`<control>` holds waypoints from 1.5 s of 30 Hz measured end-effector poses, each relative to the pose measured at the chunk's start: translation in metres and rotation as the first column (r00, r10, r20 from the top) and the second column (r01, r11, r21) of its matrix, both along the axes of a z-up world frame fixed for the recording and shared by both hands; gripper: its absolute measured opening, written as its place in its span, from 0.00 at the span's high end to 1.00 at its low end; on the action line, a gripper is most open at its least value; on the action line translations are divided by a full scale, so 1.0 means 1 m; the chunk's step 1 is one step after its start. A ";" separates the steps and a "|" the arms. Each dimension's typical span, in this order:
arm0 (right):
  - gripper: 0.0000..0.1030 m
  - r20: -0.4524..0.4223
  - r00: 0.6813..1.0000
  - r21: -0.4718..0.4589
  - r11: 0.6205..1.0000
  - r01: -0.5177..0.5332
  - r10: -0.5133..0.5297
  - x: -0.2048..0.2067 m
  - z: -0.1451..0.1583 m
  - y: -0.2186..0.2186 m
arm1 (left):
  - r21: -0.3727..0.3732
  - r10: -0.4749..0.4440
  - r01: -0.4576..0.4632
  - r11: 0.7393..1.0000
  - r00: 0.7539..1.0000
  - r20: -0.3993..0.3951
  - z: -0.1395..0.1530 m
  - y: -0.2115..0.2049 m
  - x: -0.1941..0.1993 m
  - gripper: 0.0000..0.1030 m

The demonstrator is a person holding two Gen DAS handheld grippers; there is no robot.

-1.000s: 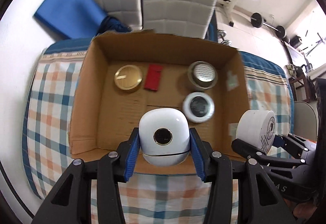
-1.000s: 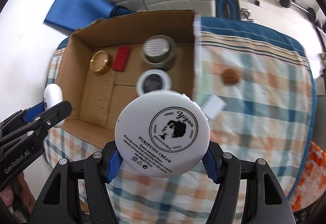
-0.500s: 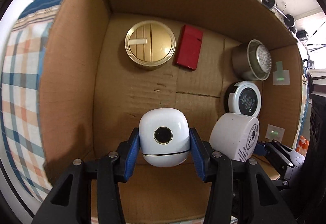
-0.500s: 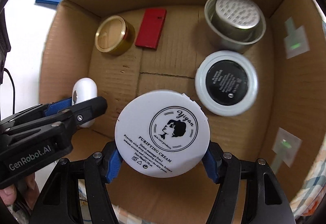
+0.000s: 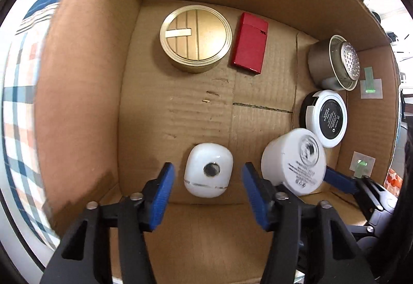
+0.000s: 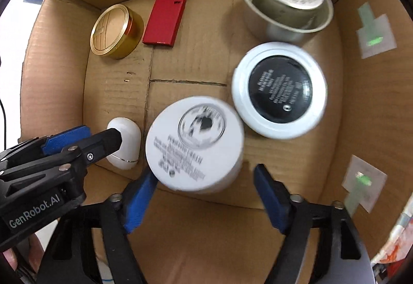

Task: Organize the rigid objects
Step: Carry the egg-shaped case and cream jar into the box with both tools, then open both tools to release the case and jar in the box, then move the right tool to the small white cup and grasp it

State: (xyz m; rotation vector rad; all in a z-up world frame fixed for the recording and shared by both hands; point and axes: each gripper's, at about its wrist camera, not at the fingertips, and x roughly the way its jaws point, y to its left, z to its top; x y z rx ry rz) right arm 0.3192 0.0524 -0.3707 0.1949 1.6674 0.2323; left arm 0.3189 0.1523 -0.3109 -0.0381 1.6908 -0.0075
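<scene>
Both grippers reach into a cardboard box (image 5: 85,93). My left gripper (image 5: 206,180) is open, its blue pads apart on either side of a small white rounded case (image 5: 208,170) that lies on the box floor near the front wall. My right gripper (image 6: 204,188) is open around a white cream jar (image 6: 195,143), blurred, resting on the floor beside the case (image 6: 126,144). The jar also shows in the left wrist view (image 5: 294,162).
On the box floor (image 6: 180,64) lie a gold round tin (image 5: 195,37), a red flat case (image 5: 249,42), a metal tin (image 5: 333,62) and a white jar with a black label (image 5: 326,118). Checked cloth (image 5: 15,108) shows left of the box.
Both grippers went down into the box, then opened. The white case and the cream jar left the pads and now lie on the box floor.
</scene>
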 end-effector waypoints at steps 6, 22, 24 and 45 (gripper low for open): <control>0.11 0.054 0.998 -0.059 0.998 0.015 -0.011 -0.015 0.019 -0.010 | 0.006 0.013 -0.013 1.000 0.997 0.073 0.028 -0.005 -0.016 0.17; 0.00 0.230 0.970 -0.072 0.992 0.101 -0.082 -0.053 0.109 -0.059 | 0.075 -0.043 0.021 0.997 0.952 0.303 0.122 -0.030 -0.040 0.00; 0.00 0.251 0.965 -0.074 0.992 0.103 -0.082 -0.058 0.124 -0.065 | 0.071 -0.044 0.022 0.997 0.944 0.327 0.133 -0.035 -0.045 0.00; 0.00 0.215 0.913 0.016 0.936 0.353 -0.347 -0.056 0.130 -0.208 | 0.035 -0.062 0.054 0.998 0.933 0.354 0.130 -0.124 -0.017 0.00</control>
